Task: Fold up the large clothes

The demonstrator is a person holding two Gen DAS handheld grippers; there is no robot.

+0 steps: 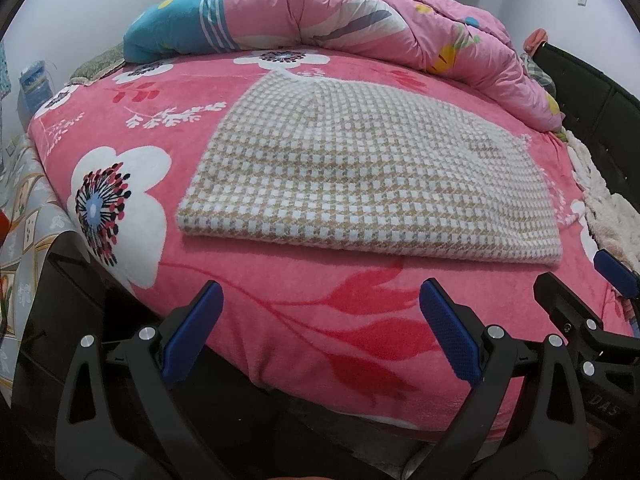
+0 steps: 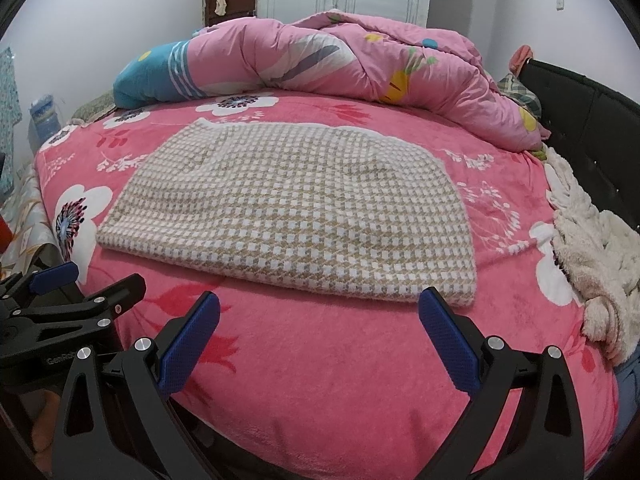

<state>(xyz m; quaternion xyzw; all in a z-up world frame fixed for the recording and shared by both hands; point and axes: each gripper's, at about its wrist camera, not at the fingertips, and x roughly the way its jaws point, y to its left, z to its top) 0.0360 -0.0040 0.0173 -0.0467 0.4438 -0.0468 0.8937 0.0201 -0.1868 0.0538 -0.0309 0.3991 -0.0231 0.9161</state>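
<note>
Bedspread [image 2: 320,360] is left bare between folded garment [image 2: 288,208] and bed edge; both grippers, left [image 1: 320,300] and right [image 2: 320,312], are held agape, empty.

A folded knit garment [image 1: 360,176] in a beige-and-white houndstooth check. A fleecy pink bed blanket [image 1: 280,320] printed with large white flowers, dark-dotted centres and red tulips. A puffy pink quilt [image 1: 360,12] with teal, white-striped and yellow patches. A shaggy cream throw [image 2: 592,264]. Black gripper fingers with textured blue pads [image 2: 448,344].
</note>
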